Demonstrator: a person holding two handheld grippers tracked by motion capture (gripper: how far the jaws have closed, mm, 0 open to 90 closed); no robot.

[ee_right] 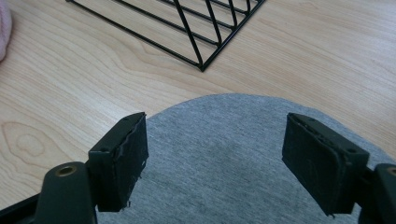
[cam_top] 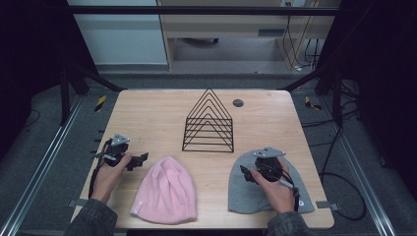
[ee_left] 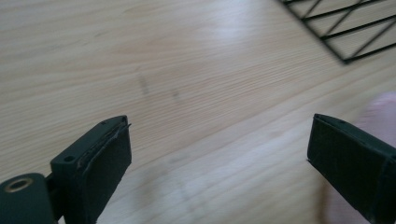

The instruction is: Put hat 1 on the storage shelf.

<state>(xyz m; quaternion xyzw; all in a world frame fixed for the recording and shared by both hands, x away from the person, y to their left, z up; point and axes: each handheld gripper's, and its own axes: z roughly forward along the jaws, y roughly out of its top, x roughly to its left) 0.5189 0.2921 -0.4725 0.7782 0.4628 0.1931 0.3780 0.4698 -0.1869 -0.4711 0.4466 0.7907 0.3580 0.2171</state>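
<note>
You are at the opening step — both grippers poised, nothing picked up yet. Your left gripper [cam_top: 142, 158] sits at about eight o'clock on the table [cam_top: 147, 108], its jaws spread wide over bare wood with nothing between them. In the left gripper view the pink hat [ee_left: 383, 116] is a blur just past one jaw. That hat [cam_top: 166, 189] lies flat at six o'clock, just beside the left gripper and apart from it.

At the table's centre stands the wire rack [cam_top: 209, 123], upright.

Your right gripper [cam_top: 246, 173] hovers over the grey hat [cam_top: 246, 196] at four o'clock; in the right gripper view its jaws stand released, the hat's rounded crown [ee_right: 219, 154] lying between them, ungripped.

I judge the next move to be the right gripper's: lower it onto the crown and close so the pads pinch the fabric, not the wood beneath. The knit is limp, so expect it to sag once lifted.

Count: two hats — one pink, one grey — one rack, two grippers.
</note>
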